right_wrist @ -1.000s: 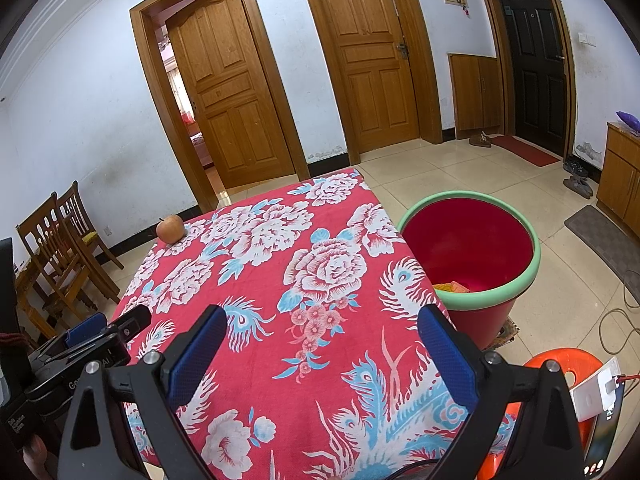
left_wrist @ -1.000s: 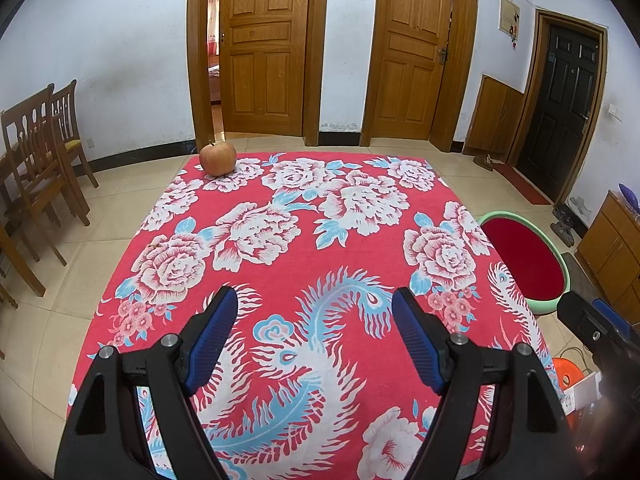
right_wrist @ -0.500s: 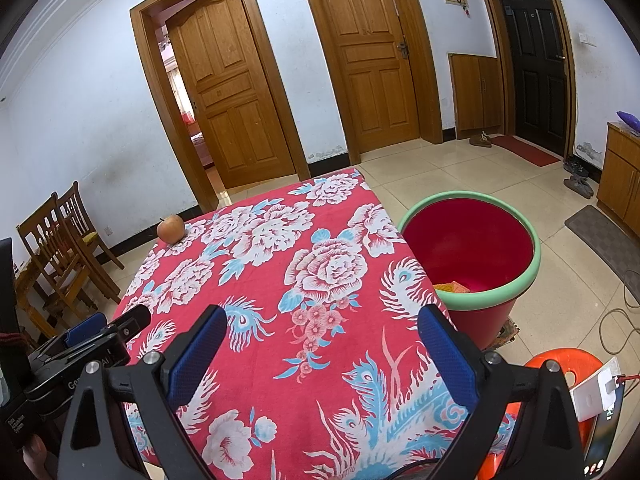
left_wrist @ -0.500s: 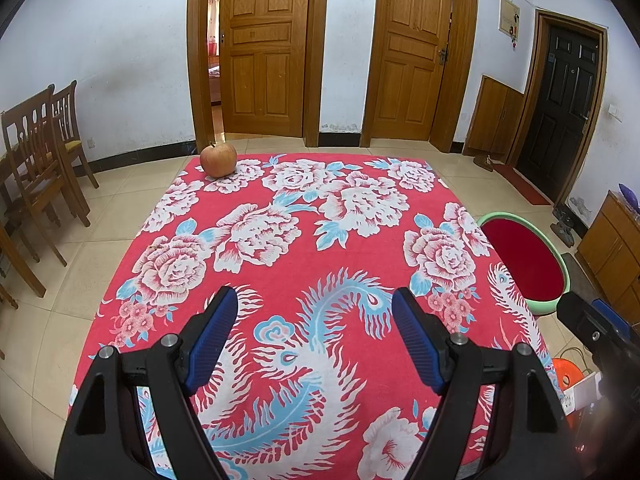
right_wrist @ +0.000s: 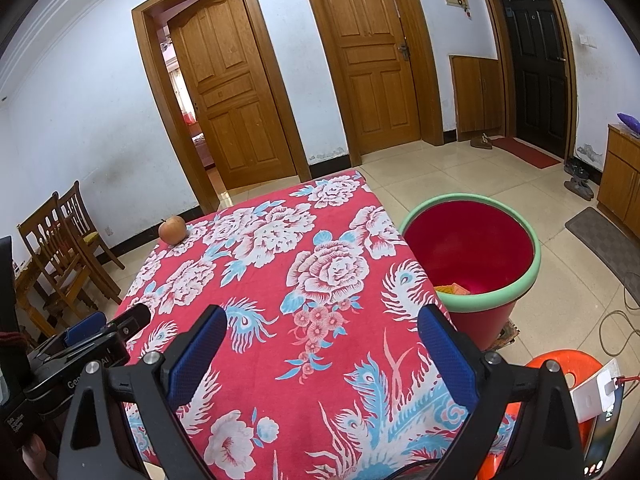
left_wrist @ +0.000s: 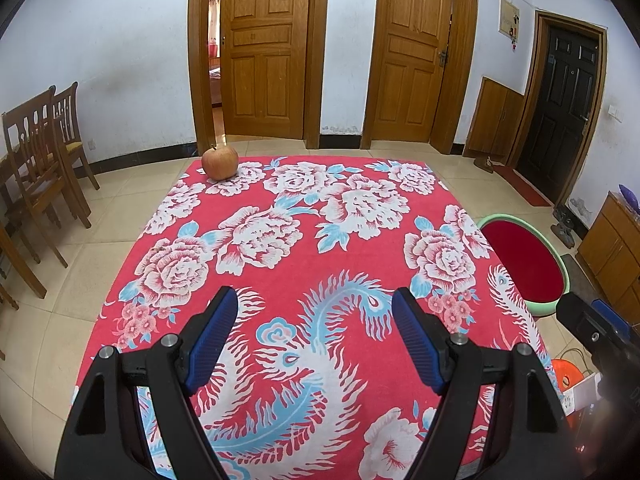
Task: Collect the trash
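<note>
My left gripper [left_wrist: 312, 332] and right gripper [right_wrist: 322, 354] are showing black triangular frames with cut-out windows, silver screws at the joints and ribbed blue pads [left_wrist: 210, 338] lining the jaws; white lettering is marking the left one's body.

On the black body of the left gripper [right_wrist: 80, 364], seen at the lower left of the right wrist view beside the red floral tablecloth [right_wrist: 280, 280], white lettering begins "Ge" and ends "AI"; a small white label below it is too blurred to read.
</note>
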`<state>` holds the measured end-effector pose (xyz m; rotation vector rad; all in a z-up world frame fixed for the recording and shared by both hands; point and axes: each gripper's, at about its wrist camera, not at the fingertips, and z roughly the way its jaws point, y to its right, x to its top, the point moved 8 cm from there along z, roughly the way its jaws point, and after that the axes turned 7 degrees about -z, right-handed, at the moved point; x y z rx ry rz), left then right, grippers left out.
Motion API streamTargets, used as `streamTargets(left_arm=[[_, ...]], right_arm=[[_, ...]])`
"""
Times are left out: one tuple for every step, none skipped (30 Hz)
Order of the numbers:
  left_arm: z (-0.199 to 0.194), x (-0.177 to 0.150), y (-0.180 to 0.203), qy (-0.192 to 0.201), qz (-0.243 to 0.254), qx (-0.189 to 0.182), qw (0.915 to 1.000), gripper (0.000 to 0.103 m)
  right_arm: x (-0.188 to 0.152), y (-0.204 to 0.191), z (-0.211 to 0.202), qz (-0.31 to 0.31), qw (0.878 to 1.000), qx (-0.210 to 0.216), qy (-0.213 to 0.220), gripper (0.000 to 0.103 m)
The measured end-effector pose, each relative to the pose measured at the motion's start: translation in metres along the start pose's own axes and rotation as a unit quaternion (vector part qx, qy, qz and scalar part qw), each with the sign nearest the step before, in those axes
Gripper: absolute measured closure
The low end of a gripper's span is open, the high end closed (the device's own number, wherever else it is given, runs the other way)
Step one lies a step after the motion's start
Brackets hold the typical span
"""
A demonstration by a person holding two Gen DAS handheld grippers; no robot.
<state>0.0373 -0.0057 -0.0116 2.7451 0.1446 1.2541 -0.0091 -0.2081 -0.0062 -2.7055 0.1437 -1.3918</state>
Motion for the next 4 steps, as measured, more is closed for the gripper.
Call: streamTargets(left_arm=[[0.0002, 0.0001, 0.0001, 0.000, 0.000, 0.000, 1.0000, 0.024], [-0.0001, 0.0015, -0.0001, 0.000, 0.000, 0.000, 1.0000, 0.024], [-0.0006, 0.0029, -0.0006, 0.000, 0.000, 0.000, 1.0000, 0.024], [-0.0003, 0.0035, -0.0011, 0.000, 0.000, 0.001, 1.0000, 0.024]], right_arm=[[-0.0007, 0.0002, 0.0006, 0.000, 1.000, 0.000, 0.000, 0.005], [-0.0001, -0.0001, 0.0000, 0.000, 1.000, 0.000, 0.000, 0.005], [0.0000, -0.0001, 0.0000, 0.000, 1.000, 0.000, 0.000, 0.005], [0.0000, -0.0001, 0.0001, 0.000, 1.000, 0.000, 0.000, 0.005]])
